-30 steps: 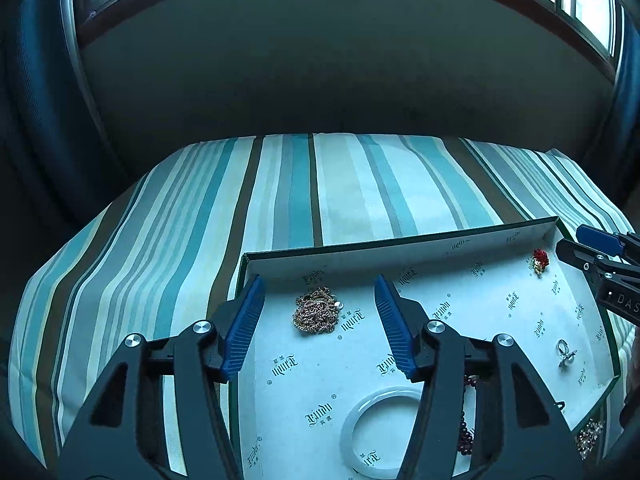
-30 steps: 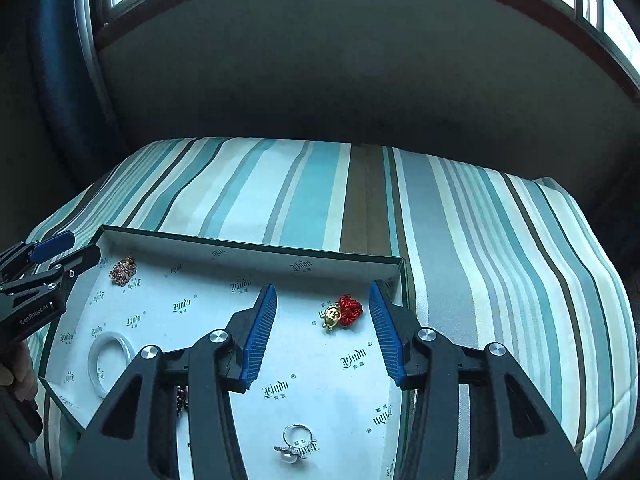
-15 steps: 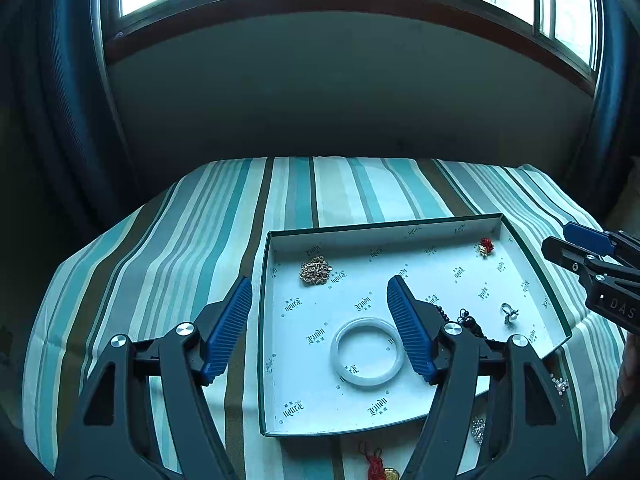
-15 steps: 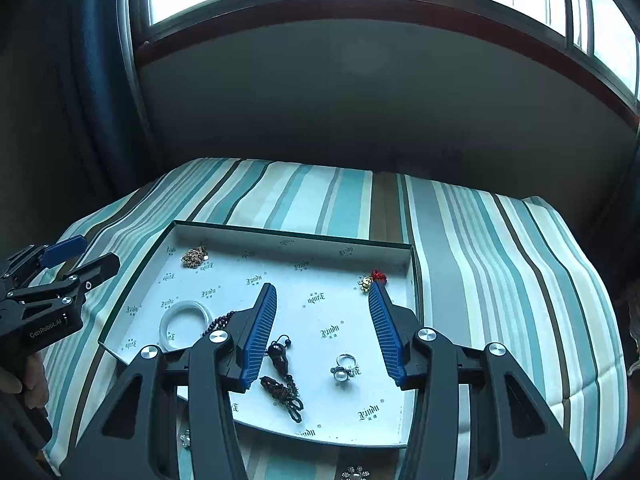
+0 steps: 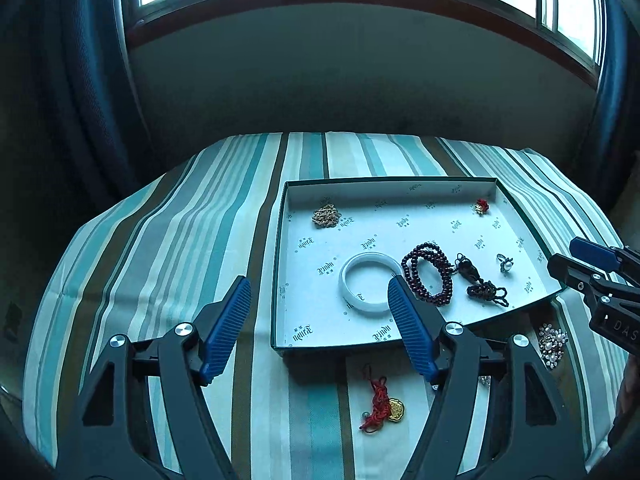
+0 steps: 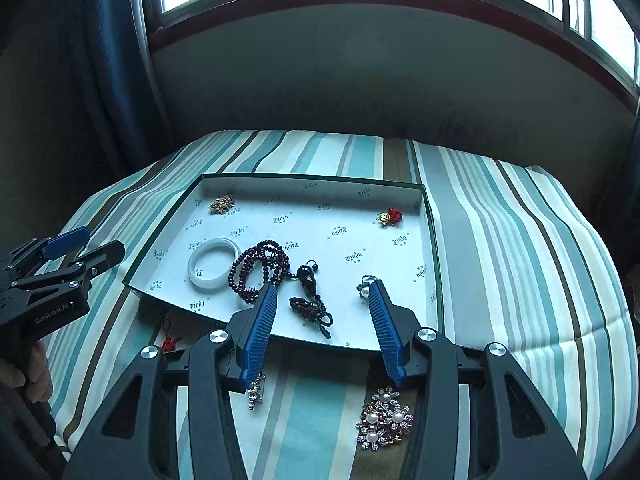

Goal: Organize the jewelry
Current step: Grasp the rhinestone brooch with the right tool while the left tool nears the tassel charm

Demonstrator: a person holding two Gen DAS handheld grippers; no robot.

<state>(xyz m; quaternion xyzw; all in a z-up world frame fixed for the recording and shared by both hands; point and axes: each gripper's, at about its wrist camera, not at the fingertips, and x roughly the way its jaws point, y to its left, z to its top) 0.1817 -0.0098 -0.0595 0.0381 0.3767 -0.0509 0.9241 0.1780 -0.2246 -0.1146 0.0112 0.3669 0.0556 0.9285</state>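
A shallow white-lined box tray [image 5: 279, 264] lies on the striped cloth. Inside it are a white bangle [image 5: 370, 284], a dark red bead bracelet [image 5: 428, 276], a gold chain [image 5: 327, 216], a dark pendant on a cord [image 5: 480, 286], a pearl ring [image 5: 505, 264] and a red-gold charm [image 5: 482, 206]. On the cloth in front lie a red knot with a gold charm [image 5: 382, 404] and a pearl flower brooch [image 6: 384, 418]. My left gripper [image 5: 319, 284] hangs open and empty over the tray's near left corner. My right gripper [image 6: 323, 286] is open and empty above the tray's near edge.
A small crystal piece [image 6: 255, 392] lies on the cloth under my right gripper's left finger. The striped cloth [image 6: 520, 260] falls away at both sides. A dark wall and windows stand behind. A hand [image 6: 28, 372] holds the left gripper's handle.
Both grippers have drawn back from the tray and a little upward, so the whole tray and the loose pieces in front of it now show. The left jaws have widened.
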